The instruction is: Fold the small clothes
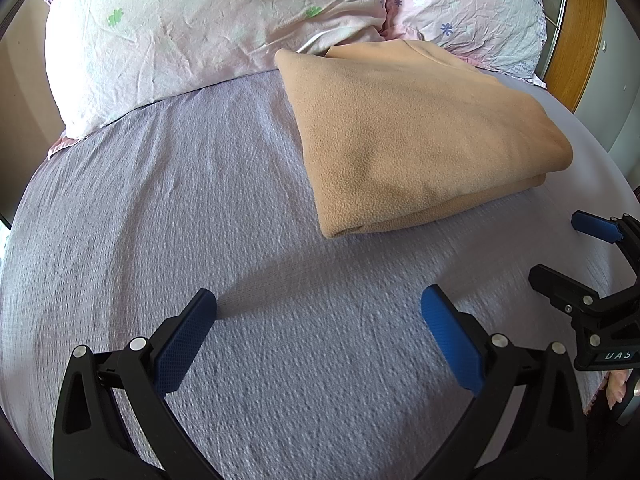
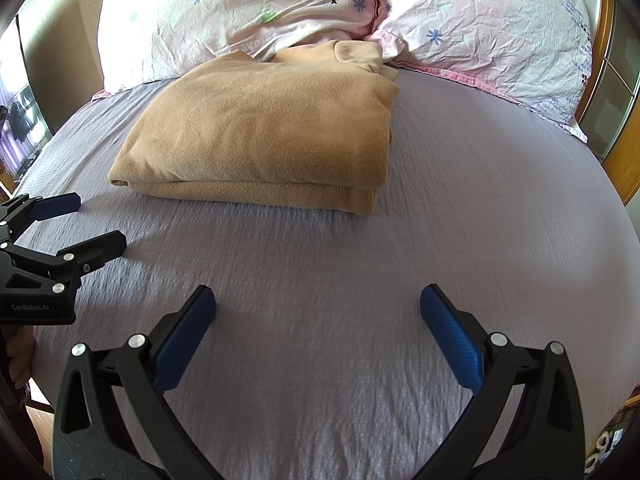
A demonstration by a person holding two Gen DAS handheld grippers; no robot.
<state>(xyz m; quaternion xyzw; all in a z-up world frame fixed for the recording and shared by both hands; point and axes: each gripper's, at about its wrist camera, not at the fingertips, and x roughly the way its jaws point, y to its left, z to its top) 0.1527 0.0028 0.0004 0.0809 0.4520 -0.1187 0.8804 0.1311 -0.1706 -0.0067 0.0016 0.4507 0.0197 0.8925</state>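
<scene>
A tan fleece garment (image 1: pixel 416 140) lies folded into a thick rectangle on the lavender bedsheet (image 1: pixel 200 208), its far end against the pillows. It also shows in the right wrist view (image 2: pixel 272 136). My left gripper (image 1: pixel 318 308) is open and empty, low over the sheet in front of the garment and apart from it. My right gripper (image 2: pixel 318 306) is open and empty, also short of the garment. Each gripper appears at the edge of the other's view, the right one (image 1: pixel 556 248) and the left one (image 2: pixel 96 222), both open.
Two pink floral pillows (image 1: pixel 192 28) (image 2: pixel 500 32) lie along the head of the bed. A wooden frame (image 1: pixel 576 40) stands at the right, also seen in the right wrist view (image 2: pixel 624 160). The bed's near edge drops off at the lower corners.
</scene>
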